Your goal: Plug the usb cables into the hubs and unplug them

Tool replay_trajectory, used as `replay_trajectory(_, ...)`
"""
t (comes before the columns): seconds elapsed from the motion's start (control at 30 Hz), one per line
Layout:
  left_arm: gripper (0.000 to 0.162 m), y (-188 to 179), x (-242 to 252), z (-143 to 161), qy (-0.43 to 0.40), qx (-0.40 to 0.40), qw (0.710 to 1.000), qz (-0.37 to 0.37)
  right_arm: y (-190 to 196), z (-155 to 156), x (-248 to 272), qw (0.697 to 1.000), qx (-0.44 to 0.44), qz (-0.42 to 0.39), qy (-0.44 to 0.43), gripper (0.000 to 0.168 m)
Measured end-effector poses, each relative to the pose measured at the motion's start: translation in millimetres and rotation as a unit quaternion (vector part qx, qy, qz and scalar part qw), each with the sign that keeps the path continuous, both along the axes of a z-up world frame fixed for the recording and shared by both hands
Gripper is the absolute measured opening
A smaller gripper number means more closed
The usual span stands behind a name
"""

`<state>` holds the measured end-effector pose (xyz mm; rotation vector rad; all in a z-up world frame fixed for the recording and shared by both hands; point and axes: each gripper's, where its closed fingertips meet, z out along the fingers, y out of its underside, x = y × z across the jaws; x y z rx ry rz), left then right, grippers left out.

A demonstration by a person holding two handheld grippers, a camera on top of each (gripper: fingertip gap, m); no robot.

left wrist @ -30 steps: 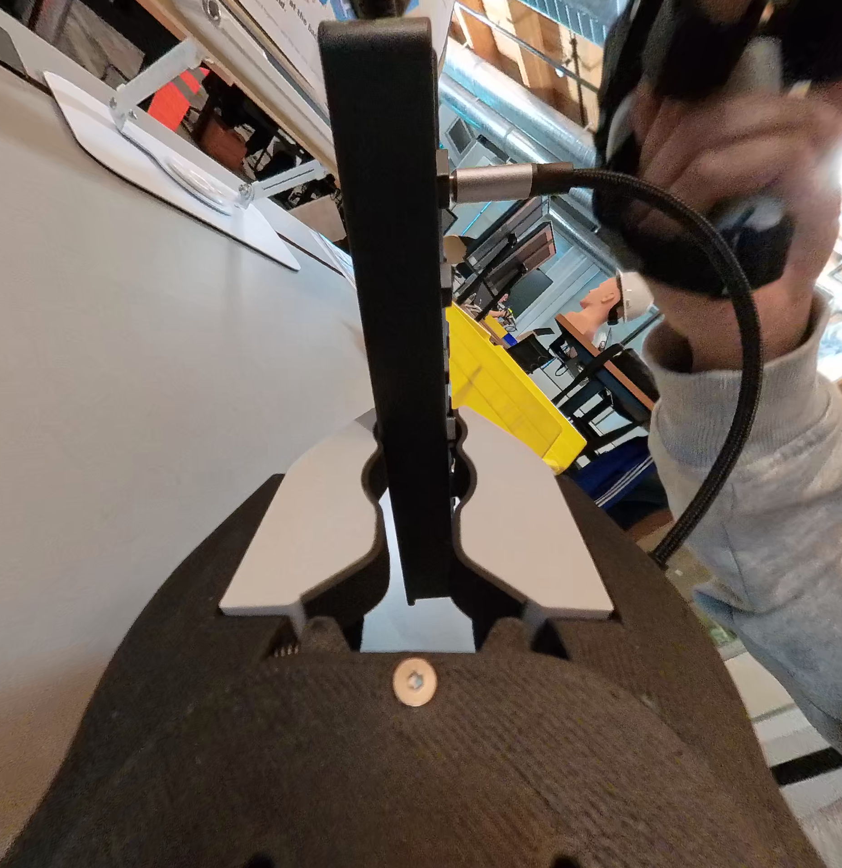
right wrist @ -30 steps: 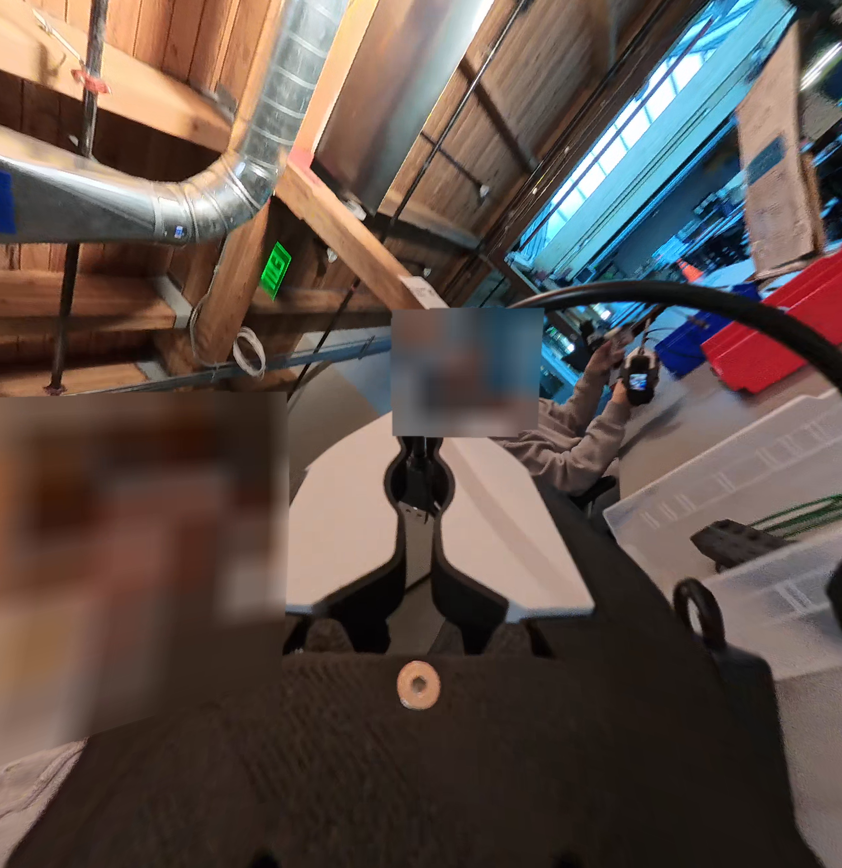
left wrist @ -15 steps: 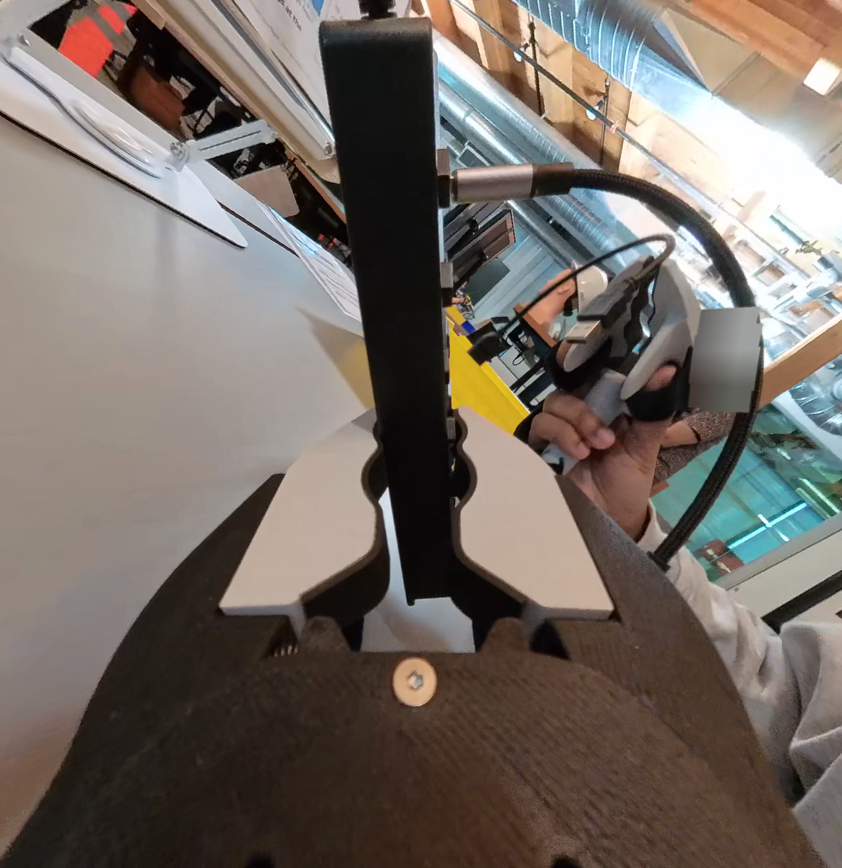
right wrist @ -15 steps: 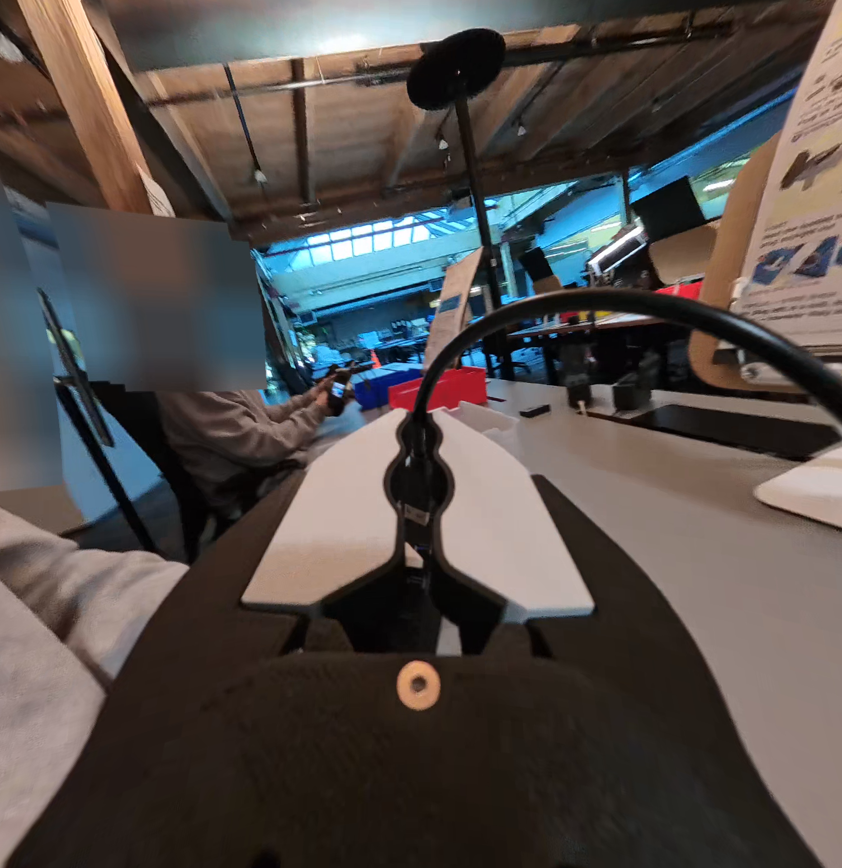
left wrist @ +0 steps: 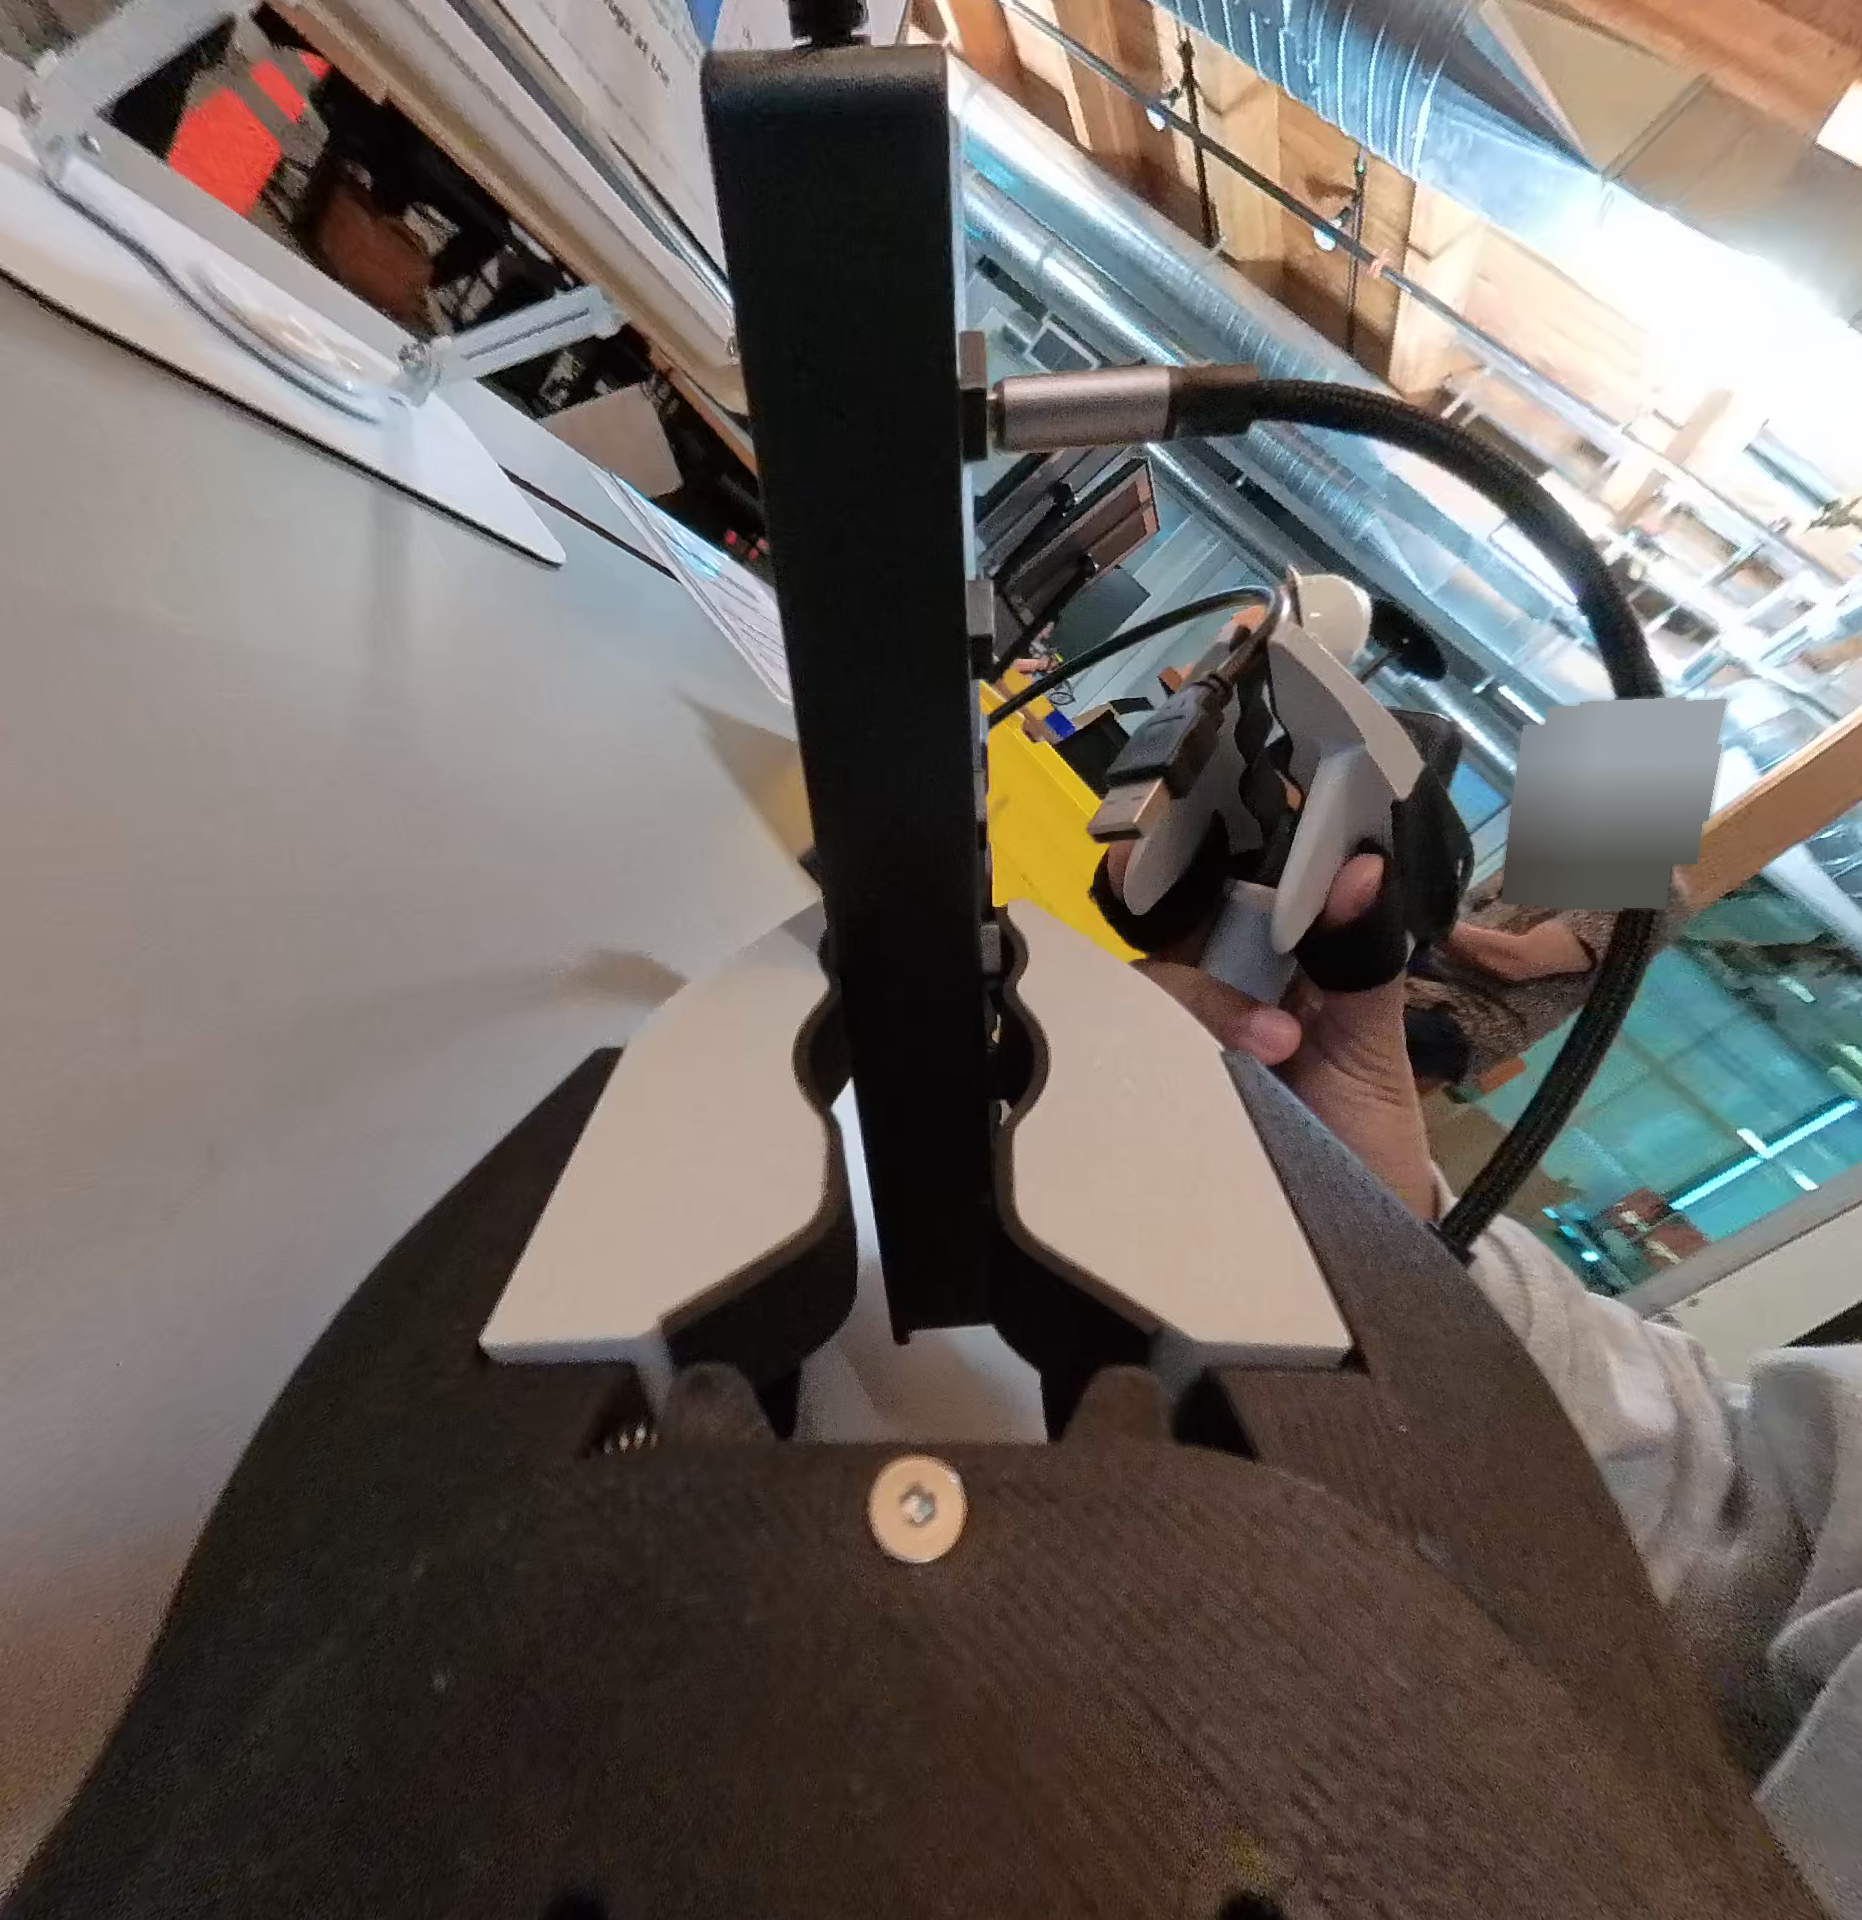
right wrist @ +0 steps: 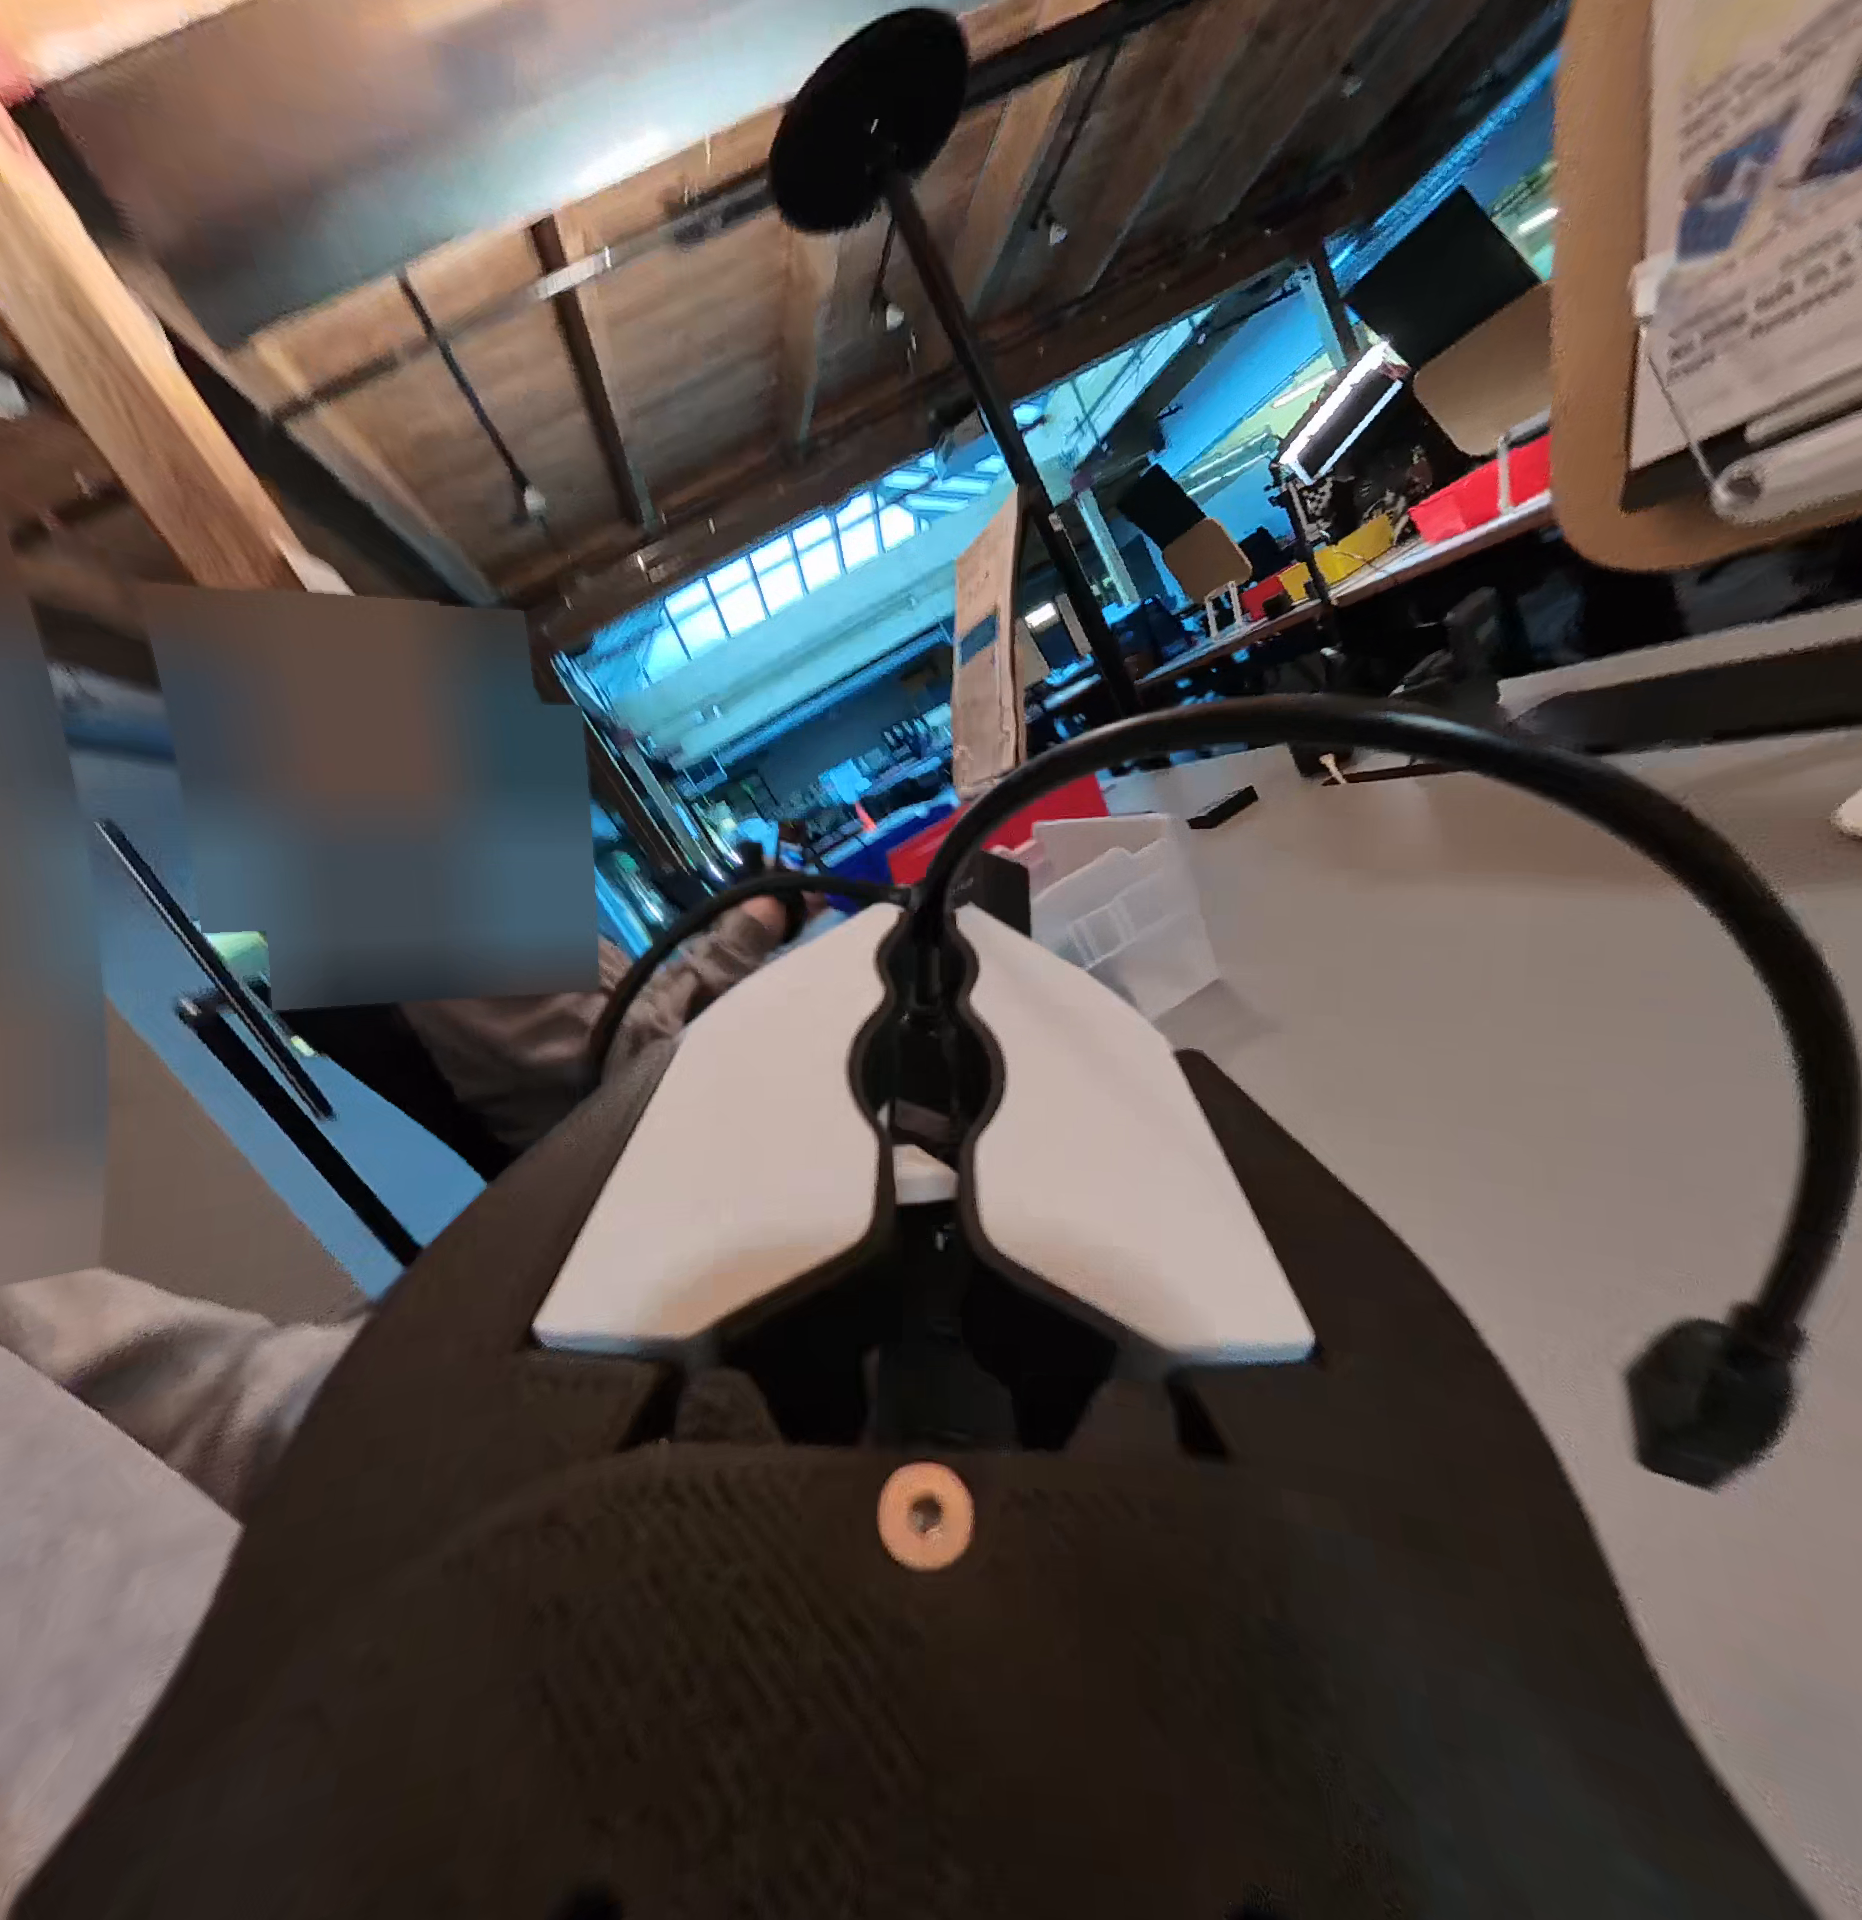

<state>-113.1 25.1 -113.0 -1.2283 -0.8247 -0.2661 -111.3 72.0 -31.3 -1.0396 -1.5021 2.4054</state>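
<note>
Black hub [left wrist: 885, 727] clamped — left tool [left wrist: 911, 1049], braided cable [left wrist: 1529, 540] plugged

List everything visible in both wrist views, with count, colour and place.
Flat black USB hub: one, black, upright in left gripper.
Braided cable with metal plug: one, black and silver, plugged into hub's right edge.
Smooth USB cable: one, black, arching from right gripper.
Table: one, pale grey, beneath.
Yellow bin: one, behind hub.
Left gripper: shut on hub.
Right gripper: shut on the smooth cable's plug.
</note>
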Motion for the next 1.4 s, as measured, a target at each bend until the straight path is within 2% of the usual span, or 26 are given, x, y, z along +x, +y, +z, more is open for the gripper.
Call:
replay_trajectory(0.1,0.024,0,1,4,0.025,-0.004,1.000,0.008,5,-5,-5,0.996,-0.067,0.006,-0.060,0.004)
replay_trajectory(0.3,0.024,3,7,9,0.050,-0.006,0.999,-0.005,-7,-23,-7,0.981,-0.128,0.027,-0.146,0.004)
replay_trajectory(0.47,0.024,6,12,11,0.070,-0.012,0.997,-0.013,-9,-27,-6,0.972,-0.158,0.029,-0.174,0.004)
replay_trajectory(0.63,0.024,7,14,12,0.075,-0.014,0.997,-0.018,-12,-15,-2,0.961,-0.208,0.057,-0.175,0.004)
replay_trajectory(0.9,0.024,15,21,6,0.012,0.019,0.998,-0.054,-28,-31,-4,0.959,-0.179,0.046,-0.212,0.004)
replay_trajectory(1.03,0.024,13,15,-2,-0.012,-0.001,0.999,-0.043,-27,-42,-6,0.961,-0.146,0.044,-0.229,0.005)
replay_trajectory(1.23,0.024,4,2,-6,-0.085,0.036,0.995,-0.038,-31,-61,-6,0.962,-0.096,0.051,-0.252,0.005)
replay_trajectory(1.4,0.026,5,3,-5,-0.081,0.040,0.995,-0.047,-31,-62,-5,0.956,-0.096,0.081,-0.263,0.005)
